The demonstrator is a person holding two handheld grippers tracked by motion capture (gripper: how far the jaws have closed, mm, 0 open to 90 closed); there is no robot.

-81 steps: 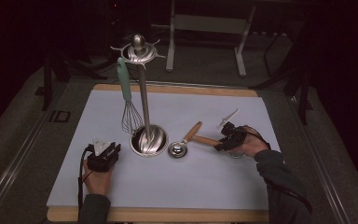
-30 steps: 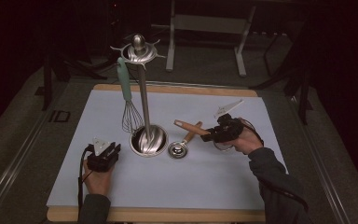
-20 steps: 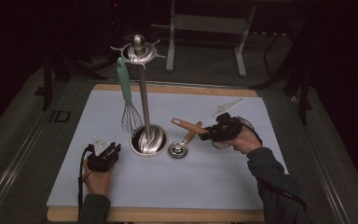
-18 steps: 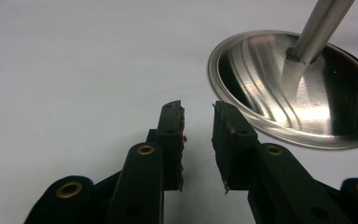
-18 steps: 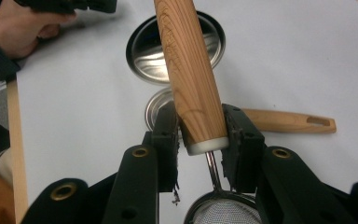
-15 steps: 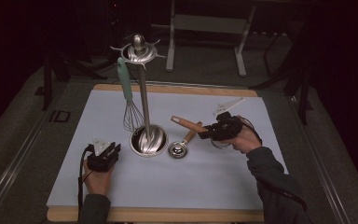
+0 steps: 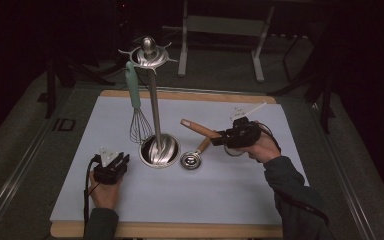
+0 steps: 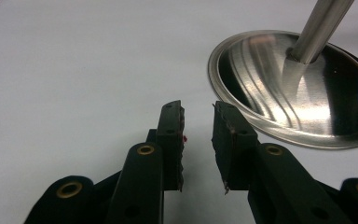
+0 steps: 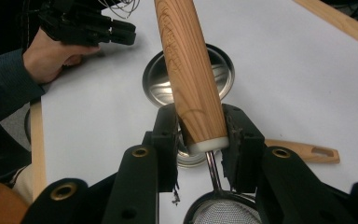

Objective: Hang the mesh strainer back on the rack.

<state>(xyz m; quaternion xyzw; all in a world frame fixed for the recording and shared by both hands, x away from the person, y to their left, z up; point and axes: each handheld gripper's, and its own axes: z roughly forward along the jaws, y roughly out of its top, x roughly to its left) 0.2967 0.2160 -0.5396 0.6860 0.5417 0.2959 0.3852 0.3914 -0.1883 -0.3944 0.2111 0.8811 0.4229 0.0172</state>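
Note:
A small strainer with a wooden handle (image 9: 190, 79) is held off the mat, and my right gripper (image 9: 200, 133) is shut on the handle's lower end. Its mesh bowl (image 9: 219, 213) sits just below the jaws. In the high view the right gripper (image 7: 221, 136) is right of the steel utensil stand (image 7: 158, 150), and the wooden handle (image 7: 198, 129) points at the stand's pole. A teal-handled whisk (image 7: 135, 102) hangs from the stand's top. My left gripper (image 7: 122, 161) rests on the mat left of the stand base (image 8: 298, 93). The left gripper (image 8: 198, 116) is open with nothing between its jaws.
A small metal measuring cup (image 7: 191, 160) with a wooden handle (image 9: 303, 150) lies on the white mat (image 7: 230, 195) between stand and right hand. The mat covers a wooden table with its edge (image 7: 180, 230) at the front. Dark floor and a metal frame lie beyond.
My right gripper has carried the strainer a little to the left, toward the stand, with the handle lifted off the mat. The left gripper has not moved.

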